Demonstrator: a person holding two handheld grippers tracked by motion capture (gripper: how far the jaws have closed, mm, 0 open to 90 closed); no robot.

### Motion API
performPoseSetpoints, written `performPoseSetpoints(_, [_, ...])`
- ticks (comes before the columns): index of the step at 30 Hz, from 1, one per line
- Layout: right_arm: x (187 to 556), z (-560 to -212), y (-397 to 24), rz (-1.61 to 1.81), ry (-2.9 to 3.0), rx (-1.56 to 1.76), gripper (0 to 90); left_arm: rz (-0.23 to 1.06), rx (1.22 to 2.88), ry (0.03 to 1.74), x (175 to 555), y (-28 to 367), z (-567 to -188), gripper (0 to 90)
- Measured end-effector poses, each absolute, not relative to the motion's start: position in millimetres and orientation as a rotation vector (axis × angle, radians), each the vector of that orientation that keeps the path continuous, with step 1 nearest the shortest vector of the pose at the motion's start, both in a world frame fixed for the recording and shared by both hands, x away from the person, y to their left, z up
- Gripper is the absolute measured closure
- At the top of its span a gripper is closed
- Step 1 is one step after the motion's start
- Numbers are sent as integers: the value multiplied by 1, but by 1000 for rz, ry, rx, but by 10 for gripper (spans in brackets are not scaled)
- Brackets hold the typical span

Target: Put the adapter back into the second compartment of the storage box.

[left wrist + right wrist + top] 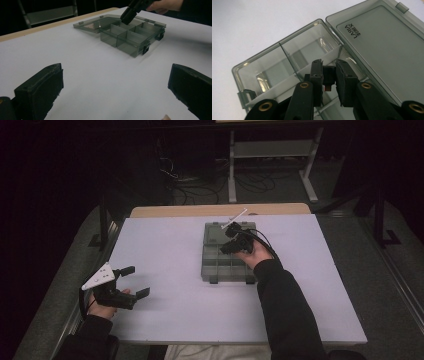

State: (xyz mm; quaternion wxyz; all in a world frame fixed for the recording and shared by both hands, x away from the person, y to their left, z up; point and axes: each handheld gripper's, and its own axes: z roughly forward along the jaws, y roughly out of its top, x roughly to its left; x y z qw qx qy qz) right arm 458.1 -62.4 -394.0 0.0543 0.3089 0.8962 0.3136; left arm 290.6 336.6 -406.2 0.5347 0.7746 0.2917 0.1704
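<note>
Right gripper point(329, 82), jaws pinching a small dark part point(327, 76) above the open organiser box point(287, 65); a slack pinch could drop it into the wrong 1 of several compartments. Left gripper point(131, 281) rests agape, empty, on the white table point(165, 315).

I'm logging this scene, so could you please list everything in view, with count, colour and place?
Organiser box: one, clear grey, lid open flat, table centre.
Small dark part: one, black, clamped between the right gripper's jaws over the box.
Table: one, white top.
Shelf stand: one, pale, on the floor beyond the table.
Left gripper: one, black, jaws wide apart, near left corner.
Right gripper: one, black, above the box's compartments.
</note>
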Motion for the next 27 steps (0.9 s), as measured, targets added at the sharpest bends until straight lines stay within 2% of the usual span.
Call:
performPoseSetpoints(17, [465,-408,-60,900,2757,943,744,399,1847,694,290,337,-407,0])
performPoseSetpoints(19, [465,-408,-61,907,2760,942,686,399,1846,693,289,338,-406,0])
performPoseSetpoints(27, [463,-400,-66,948,2729,971,566,398,1847,693,289,337,-407,0])
